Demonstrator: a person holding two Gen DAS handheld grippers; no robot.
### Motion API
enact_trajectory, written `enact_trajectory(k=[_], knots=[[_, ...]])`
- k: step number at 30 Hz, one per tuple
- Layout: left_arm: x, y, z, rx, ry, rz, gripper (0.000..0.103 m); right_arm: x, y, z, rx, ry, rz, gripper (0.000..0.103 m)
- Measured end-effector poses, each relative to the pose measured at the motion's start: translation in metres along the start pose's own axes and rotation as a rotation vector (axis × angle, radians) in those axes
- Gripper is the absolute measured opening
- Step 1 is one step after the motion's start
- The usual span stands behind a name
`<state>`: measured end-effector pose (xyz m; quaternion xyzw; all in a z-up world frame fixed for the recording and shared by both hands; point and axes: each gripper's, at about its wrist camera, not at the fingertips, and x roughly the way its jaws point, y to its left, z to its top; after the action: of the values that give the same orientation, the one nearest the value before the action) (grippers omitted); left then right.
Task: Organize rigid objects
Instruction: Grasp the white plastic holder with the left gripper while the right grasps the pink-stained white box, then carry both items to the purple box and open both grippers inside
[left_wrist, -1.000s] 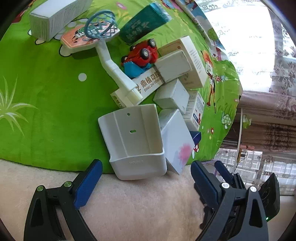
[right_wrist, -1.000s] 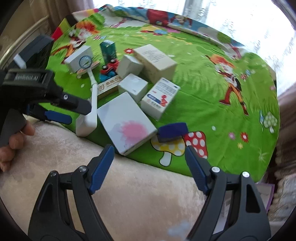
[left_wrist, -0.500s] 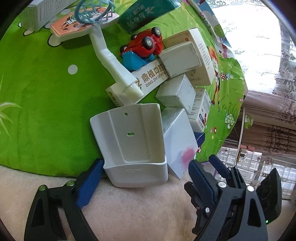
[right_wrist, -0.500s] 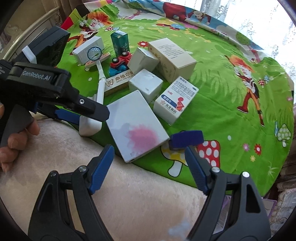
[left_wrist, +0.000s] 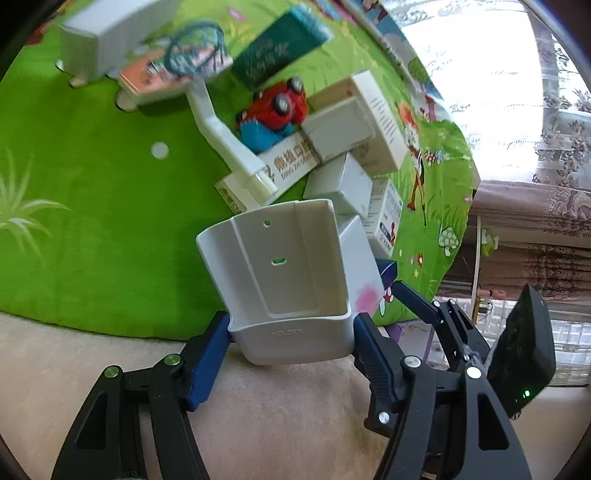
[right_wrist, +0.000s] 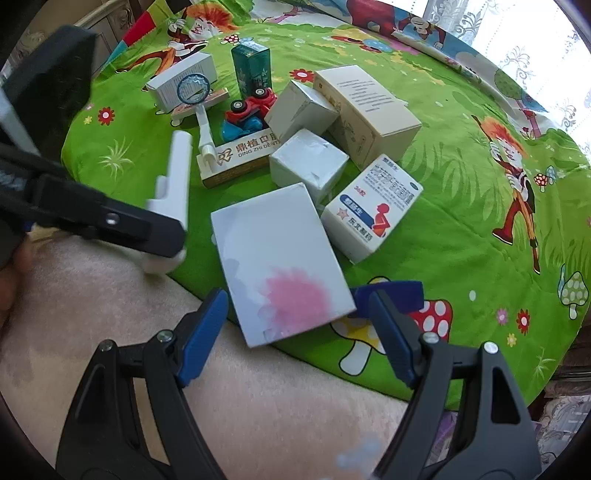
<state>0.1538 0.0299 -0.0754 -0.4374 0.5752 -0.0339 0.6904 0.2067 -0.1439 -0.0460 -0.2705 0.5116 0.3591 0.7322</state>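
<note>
The left claw (left_wrist: 290, 345) is closed onto the base of a white plastic holder (left_wrist: 280, 273), a blue pad pressed against each side, at the near edge of the green cartoon mat (left_wrist: 92, 229) where it meets the beige surface (left_wrist: 277, 413). Whether the holder is lifted clear of the mat cannot be told. The right claw (right_wrist: 295, 332) is spread wide and nothing is held in it; its fingers are placed on either side of the near end of a flat white box with a pink blotch (right_wrist: 280, 258), apparently without contact.

Little of the tidying appears to be done. Behind these two, the remaining things are left in a loose, jumbled cluster toward the middle of the mat: a red and blue toy car (right_wrist: 247, 114), a dark green carton (right_wrist: 251, 70), a medicine box (right_wrist: 373, 206), several plain white boxes leaning on one another, and a toy hoop stand (right_wrist: 194, 88). No sorted row or container for them is seen. Judging by this, only a first pick is under way, and nearly everything is left to be arranged.
</note>
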Motion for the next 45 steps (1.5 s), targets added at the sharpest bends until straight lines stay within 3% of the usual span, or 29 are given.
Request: enact_trajectory(k=[7, 15, 21, 24, 32, 45], knots=[[-0.018, -0.007, -0.004, 0.047, -0.096, 0.024, 0.068, 0.013, 0.008, 0.004, -0.034, 0.048, -0.007, 0.081], [-0.022, -0.006, -0.004, 0.051, -0.127, 0.042, 0.068, 0.019, 0.008, 0.014, -0.038, 0.032, 0.006, 0.081], [-0.021, -0.007, -0.005, 0.05, -0.132, 0.048, 0.068, 0.032, 0.009, 0.015, -0.03, 0.068, 0.039, 0.081], [-0.022, -0.007, -0.005, 0.05, -0.138, 0.052, 0.068, 0.031, 0.009, 0.016, -0.037, 0.05, 0.048, 0.076], [-0.029, -0.008, -0.007, 0.053, -0.17, 0.057, 0.068, 0.008, 0.016, 0.002, -0.05, -0.022, 0.049, 0.075], [-0.044, -0.02, -0.013, 0.068, -0.216, 0.034, 0.068, -0.035, -0.008, -0.015, 0.094, -0.159, 0.075, 0.075]])
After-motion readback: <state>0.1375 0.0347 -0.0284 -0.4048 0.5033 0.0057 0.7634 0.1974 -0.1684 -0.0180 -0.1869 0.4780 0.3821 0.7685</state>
